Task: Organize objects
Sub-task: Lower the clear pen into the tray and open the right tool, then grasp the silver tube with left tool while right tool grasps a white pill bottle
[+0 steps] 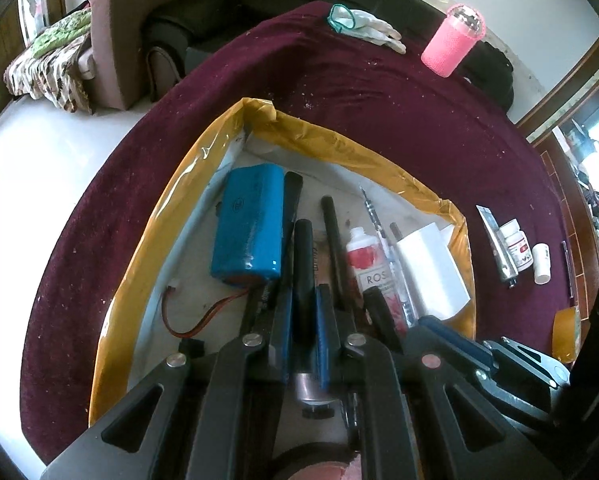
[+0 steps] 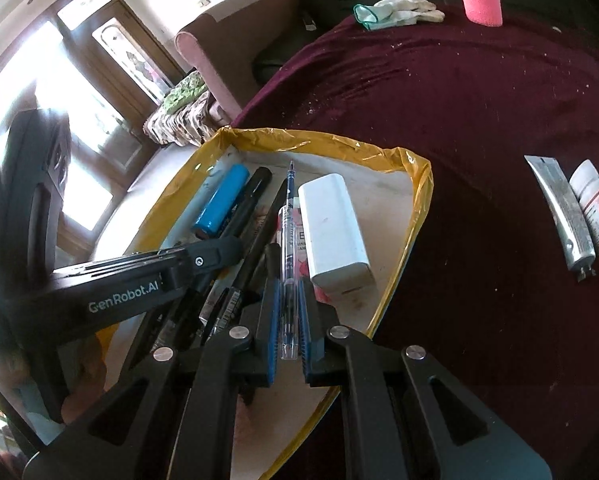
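A shallow tray with a yellow-taped rim (image 1: 203,152) (image 2: 419,184) lies on the maroon cloth. In it are a blue battery pack (image 1: 251,220) (image 2: 221,204) with red wires, several black markers, a rose-printed tube (image 1: 373,268) and a white box (image 1: 431,272) (image 2: 335,224). My left gripper (image 1: 303,292) hangs over the tray, shut on a black marker (image 1: 303,256) with a silver end. My right gripper (image 2: 289,280) is shut on a clear pen (image 2: 288,240) with blue ink, its tip pointing at the tray's far side. The two grippers sit side by side.
On the cloth to the right of the tray lie a silver tube (image 1: 499,244) (image 2: 563,216), a white pill bottle (image 1: 517,248) (image 2: 597,208) and a small white bottle (image 1: 541,262). A pink cup (image 1: 453,44) and a white glove (image 1: 367,26) sit at the far edge.
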The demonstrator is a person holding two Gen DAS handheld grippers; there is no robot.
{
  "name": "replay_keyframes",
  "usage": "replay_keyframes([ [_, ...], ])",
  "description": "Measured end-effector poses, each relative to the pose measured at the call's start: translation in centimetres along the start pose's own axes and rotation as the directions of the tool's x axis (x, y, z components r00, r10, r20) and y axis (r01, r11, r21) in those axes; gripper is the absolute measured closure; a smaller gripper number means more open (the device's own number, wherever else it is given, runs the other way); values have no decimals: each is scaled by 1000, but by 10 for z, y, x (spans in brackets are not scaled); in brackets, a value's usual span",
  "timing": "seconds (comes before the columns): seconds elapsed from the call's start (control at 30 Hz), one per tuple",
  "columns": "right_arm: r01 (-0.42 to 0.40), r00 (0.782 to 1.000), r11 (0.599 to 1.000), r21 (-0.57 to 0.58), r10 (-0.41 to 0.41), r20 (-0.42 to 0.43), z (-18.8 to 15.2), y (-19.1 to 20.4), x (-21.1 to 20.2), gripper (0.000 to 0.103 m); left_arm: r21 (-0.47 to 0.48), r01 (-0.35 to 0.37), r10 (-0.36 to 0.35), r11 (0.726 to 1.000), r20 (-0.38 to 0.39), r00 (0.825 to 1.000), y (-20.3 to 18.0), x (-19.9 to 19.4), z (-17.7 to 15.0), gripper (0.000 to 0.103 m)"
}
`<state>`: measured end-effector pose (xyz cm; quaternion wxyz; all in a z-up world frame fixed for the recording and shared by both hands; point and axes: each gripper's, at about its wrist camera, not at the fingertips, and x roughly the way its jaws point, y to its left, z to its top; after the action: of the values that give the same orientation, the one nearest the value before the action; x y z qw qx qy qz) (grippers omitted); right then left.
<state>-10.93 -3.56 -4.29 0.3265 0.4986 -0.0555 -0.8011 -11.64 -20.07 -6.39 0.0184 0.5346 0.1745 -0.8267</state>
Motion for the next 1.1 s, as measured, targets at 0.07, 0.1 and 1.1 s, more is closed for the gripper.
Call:
replay_keyframes([
  [0.07,-2,1000,1000,-2,2,1,-1,0,-1,96,-7,7,-7,1000,5,1000,0,-2,-2,94],
  [0.1,-7,1000,1000,7,7,3,-1,-1,-2,96,-12,10,-10,1000,8,1000,1,-3,-2,93],
  [1.1,4,989,992,127,-22,146,-78,-73,-129,57,169,113,-133,979,114,984,-122,-85,-99,66],
])
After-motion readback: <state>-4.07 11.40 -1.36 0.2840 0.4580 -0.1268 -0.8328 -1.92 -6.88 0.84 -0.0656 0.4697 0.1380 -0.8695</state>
